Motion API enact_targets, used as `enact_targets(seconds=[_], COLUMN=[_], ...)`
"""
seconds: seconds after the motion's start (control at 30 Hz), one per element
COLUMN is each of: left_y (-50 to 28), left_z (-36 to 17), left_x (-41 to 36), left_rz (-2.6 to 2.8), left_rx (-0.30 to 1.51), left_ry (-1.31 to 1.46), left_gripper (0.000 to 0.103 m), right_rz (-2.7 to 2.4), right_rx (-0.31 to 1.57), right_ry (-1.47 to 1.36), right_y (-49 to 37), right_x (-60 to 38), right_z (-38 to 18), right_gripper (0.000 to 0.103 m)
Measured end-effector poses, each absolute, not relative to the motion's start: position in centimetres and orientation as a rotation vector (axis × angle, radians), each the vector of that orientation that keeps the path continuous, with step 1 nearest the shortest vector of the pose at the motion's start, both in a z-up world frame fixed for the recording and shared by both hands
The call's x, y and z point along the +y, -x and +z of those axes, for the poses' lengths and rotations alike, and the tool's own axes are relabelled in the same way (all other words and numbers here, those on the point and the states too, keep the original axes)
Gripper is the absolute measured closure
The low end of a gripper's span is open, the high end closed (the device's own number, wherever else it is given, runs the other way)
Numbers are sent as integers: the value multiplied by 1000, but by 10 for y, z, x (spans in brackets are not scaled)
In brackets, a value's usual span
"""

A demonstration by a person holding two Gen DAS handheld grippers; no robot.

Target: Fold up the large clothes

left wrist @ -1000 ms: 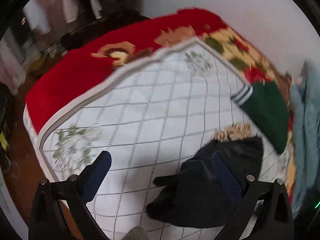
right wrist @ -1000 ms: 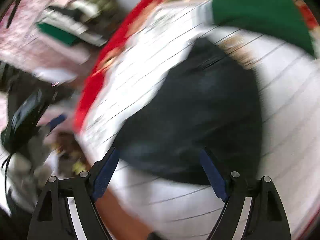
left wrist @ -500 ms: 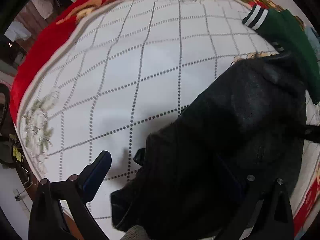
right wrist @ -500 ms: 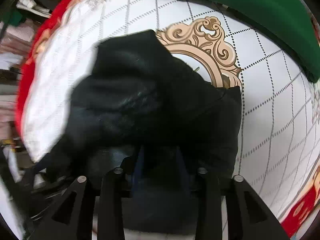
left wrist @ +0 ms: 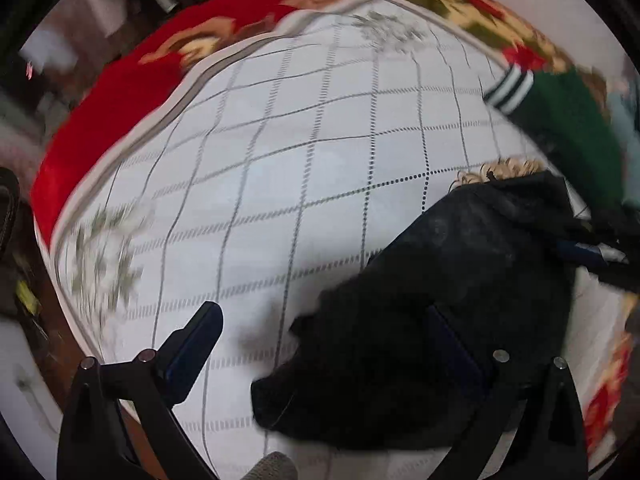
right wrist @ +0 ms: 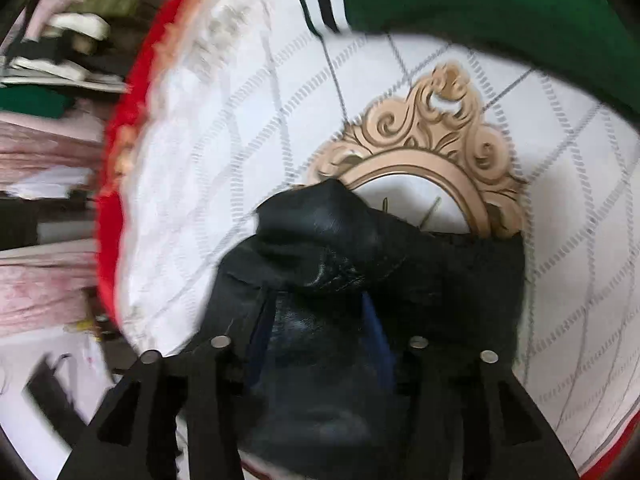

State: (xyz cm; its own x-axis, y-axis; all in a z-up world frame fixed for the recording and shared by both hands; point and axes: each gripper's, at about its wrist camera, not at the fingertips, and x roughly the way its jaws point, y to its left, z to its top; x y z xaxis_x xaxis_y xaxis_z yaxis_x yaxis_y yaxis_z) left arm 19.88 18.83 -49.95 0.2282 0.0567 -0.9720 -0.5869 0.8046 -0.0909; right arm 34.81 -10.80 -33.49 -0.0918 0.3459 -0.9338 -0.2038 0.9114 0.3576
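A black garment (left wrist: pixel 432 300) lies bunched on the white quilted bedspread (left wrist: pixel 280 168) at the right. My left gripper (left wrist: pixel 324 344) is open above it, its right finger over the cloth and its left finger over bare bedspread. In the right wrist view my right gripper (right wrist: pixel 316 344) is shut on a fold of the black garment (right wrist: pixel 332 248), which bulges up between and over the fingers. The right gripper's tips also show at the right edge of the left wrist view (left wrist: pixel 592 254).
A green garment with striped cuff (left wrist: pixel 560 120) lies at the far right, also across the top of the right wrist view (right wrist: pixel 480 8). A gold ornate print (right wrist: pixel 432 152) marks the bedspread. A red blanket (left wrist: pixel 120 92) borders the bed. Stacked clothes (right wrist: pixel 52 60) lie beyond the edge.
My left gripper has pulled back and up from the garment, staying open. My right gripper stays shut on the black garment and has lifted its fold a little.
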Motion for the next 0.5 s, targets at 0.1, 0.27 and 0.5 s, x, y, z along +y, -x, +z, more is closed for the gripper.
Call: enact_targets(seconds=[0.1,0.27,0.5], left_y=[-163,-139,-152], left_z=[-494,-532,-574], left_x=[196,188,160], left_rz=[494,447,397], left_rx=[1256,1284,1243], left_ry=[671,983,1155], left_gripper=[0,0,49], right_rz=[425,252,173], right_rx=[1499,1534,1700], right_ry=[-189,-418,-538], right_y=[-319,-252,-169], right_x=[-154,-240,-260], right_z=[-298,-296,-376], right_gripper=[37,37,38])
